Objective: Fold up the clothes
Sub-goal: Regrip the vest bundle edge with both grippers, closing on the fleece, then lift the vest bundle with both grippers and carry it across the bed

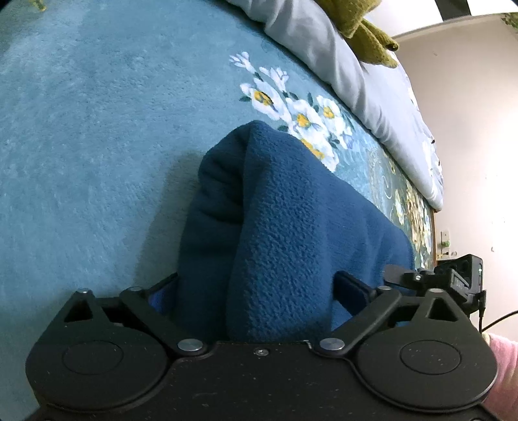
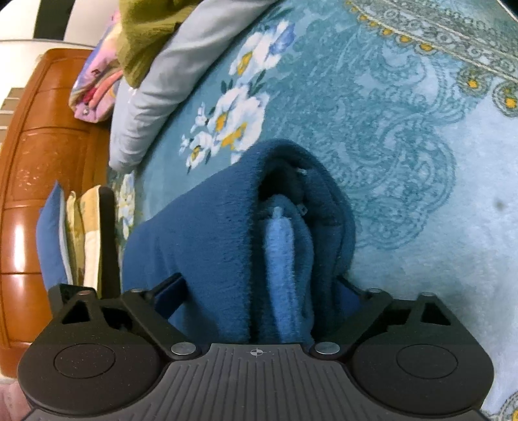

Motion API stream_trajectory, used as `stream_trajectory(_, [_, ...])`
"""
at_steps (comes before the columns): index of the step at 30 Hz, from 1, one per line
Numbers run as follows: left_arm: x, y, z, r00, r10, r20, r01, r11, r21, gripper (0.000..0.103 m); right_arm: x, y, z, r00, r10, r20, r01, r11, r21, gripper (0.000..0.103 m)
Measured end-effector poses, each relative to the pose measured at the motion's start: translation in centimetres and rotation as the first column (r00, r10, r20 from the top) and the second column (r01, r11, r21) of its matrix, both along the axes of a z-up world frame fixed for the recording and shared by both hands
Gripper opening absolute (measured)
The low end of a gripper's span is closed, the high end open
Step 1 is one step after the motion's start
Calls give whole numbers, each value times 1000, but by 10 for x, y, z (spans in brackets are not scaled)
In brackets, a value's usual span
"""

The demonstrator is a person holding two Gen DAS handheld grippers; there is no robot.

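Note:
A dark blue fleece garment [image 1: 285, 226] is bunched between the fingers of my left gripper [image 1: 259, 285], which is shut on it. The fabric hides the fingertips. In the right wrist view the same blue fleece garment [image 2: 213, 239] is folded over, with a lighter blue inner strip [image 2: 280, 259] showing. My right gripper [image 2: 262, 285] is shut on it, fingertips hidden by cloth. The garment hangs between both grippers above a teal floral blanket [image 1: 81, 129]. The right gripper's body [image 1: 453, 278] shows at the right in the left wrist view.
A grey quilt [image 1: 356, 81] with an olive green garment [image 1: 362, 29] on it lies along the far side of the blanket [image 2: 404, 129]. A wooden cabinet [image 2: 32, 194], pillows [image 2: 74, 233] and colourful folded bedding [image 2: 97, 84] stand at the left.

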State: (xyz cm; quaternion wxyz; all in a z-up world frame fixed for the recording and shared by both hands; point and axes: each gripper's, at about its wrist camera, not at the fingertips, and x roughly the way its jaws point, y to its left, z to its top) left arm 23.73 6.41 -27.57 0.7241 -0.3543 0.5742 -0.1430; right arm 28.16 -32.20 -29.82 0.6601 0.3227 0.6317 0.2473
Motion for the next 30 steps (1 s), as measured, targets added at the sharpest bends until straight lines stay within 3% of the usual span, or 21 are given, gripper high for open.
stream_trajectory(8, [-3,-4,21,1000,10,-1,-10,1000,24,65,-2,7,31,999,22,27,-20,998,-62,65])
stream_trajectory(18, [-25,-22,83,998,-13,62,14,1000,-15,61,-22,-8,110,994,-12,109,22,996,-86,64])
stream_trajectory(25, [-39,-51,138,984,-17,180,25,999,-44,61,-54,-39,184,977,-55,204,77,991,-105,64])
stream_trajectory(30, [-49,-93,175,966,-26,258,38,998,-41,61,-75,-77,228,960,-75,268,107,988,-108,64])
